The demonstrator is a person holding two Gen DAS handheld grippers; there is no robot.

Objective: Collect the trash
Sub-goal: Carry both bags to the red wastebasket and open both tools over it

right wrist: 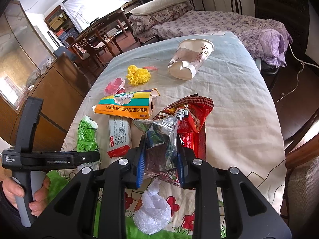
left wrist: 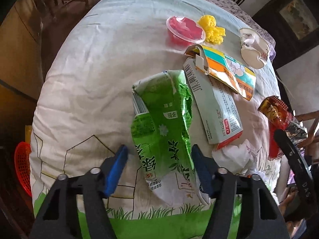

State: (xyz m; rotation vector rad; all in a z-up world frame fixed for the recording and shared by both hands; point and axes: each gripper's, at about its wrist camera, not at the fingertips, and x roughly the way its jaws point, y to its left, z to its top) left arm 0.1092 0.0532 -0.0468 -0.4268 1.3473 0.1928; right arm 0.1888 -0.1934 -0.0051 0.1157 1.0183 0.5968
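Straddling a crumpled green wrapper point(left wrist: 163, 123) on a quilt-covered bed point(left wrist: 89, 79), the left gripper point(left wrist: 159, 159) stands about half open, one blue finger point(left wrist: 117, 167) clear on one side, the other close against or touching the foil edge; the wrapper is not yet pinched. No earlier view is given, so only this stance can be told. The right gripper point(right wrist: 160, 163) is clamped on a silver-and-red foil packet point(right wrist: 165, 135), its fingers point(right wrist: 139, 167) nearly together with the crushed foil bunched between them. By the look of it, the green wrapper is very light, limp and slick, likely to fold or slide rather than resist; the thick creased ridge down its middle seems the surest place to take hold, not the loose flat end. Beside it lie a white medicine box point(left wrist: 217, 107) and an orange carton point(left wrist: 225, 71), stiffer and easy to grip across their narrow sides. A crushed paper cup point(left wrist: 253, 47) lies well apart; white tissue point(right wrist: 151, 209) sits near the fingers.
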